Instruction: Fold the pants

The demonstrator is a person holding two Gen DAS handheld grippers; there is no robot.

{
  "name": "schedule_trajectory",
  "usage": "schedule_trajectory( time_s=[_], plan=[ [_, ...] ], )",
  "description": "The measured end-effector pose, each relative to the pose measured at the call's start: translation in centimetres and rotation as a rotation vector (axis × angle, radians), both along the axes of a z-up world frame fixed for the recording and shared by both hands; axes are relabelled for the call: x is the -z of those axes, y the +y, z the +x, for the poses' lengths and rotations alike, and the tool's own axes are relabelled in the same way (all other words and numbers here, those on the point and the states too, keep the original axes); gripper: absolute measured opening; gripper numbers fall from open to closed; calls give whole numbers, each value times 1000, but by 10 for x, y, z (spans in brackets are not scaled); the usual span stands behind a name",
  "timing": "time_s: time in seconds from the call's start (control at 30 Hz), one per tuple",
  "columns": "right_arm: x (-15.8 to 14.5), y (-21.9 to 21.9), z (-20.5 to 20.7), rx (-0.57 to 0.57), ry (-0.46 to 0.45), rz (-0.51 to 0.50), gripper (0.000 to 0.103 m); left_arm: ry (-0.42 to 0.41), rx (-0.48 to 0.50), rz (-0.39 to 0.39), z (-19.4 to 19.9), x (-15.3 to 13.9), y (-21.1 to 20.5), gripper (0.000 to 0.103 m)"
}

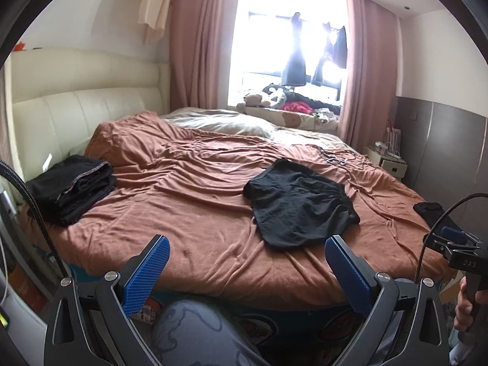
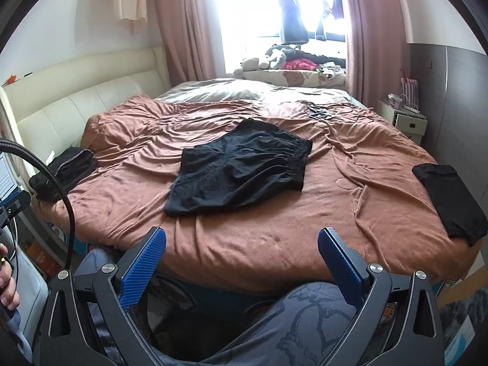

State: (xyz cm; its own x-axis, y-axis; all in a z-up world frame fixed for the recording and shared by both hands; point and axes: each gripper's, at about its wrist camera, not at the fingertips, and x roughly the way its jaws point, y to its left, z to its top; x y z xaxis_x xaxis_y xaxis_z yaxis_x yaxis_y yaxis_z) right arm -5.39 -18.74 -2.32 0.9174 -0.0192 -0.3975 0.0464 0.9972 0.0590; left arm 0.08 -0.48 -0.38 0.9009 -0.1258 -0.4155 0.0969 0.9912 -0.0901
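Observation:
A pair of black shorts lies spread flat in the middle of the rust-brown bedspread, waistband toward the right. My left gripper is open, held back over the bed's near edge, well short of the shorts. In its own view my right gripper is open too, also near the bed's front edge with nothing between its blue pads. From the left wrist view, that right gripper shows at the far right, held by a hand.
A stack of folded black garments sits at the bed's left side by the cream headboard. Another folded black piece lies at the right edge. Cables, pillows, a nightstand and a cluttered window sill lie beyond. The person's patterned trouser legs fill the foreground.

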Motion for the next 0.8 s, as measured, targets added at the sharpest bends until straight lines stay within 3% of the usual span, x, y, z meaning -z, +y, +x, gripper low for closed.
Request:
schedule_trajectory(
  time_s=[0.07, 0.3, 0.57, 0.8],
  plan=[
    [2, 1, 7, 13, 39, 4, 100, 2, 0, 9, 8, 0, -4, 103],
    [7, -1, 28, 57, 12, -16, 100, 42, -1, 24, 40, 7, -12, 103],
    [11, -3, 57, 58, 53, -6, 100, 83, 64, -38, 76, 19, -16, 103],
    [18, -9, 81, 39, 73, -6, 100, 111, 37, -66, 106, 36, -11, 103]
  ],
)
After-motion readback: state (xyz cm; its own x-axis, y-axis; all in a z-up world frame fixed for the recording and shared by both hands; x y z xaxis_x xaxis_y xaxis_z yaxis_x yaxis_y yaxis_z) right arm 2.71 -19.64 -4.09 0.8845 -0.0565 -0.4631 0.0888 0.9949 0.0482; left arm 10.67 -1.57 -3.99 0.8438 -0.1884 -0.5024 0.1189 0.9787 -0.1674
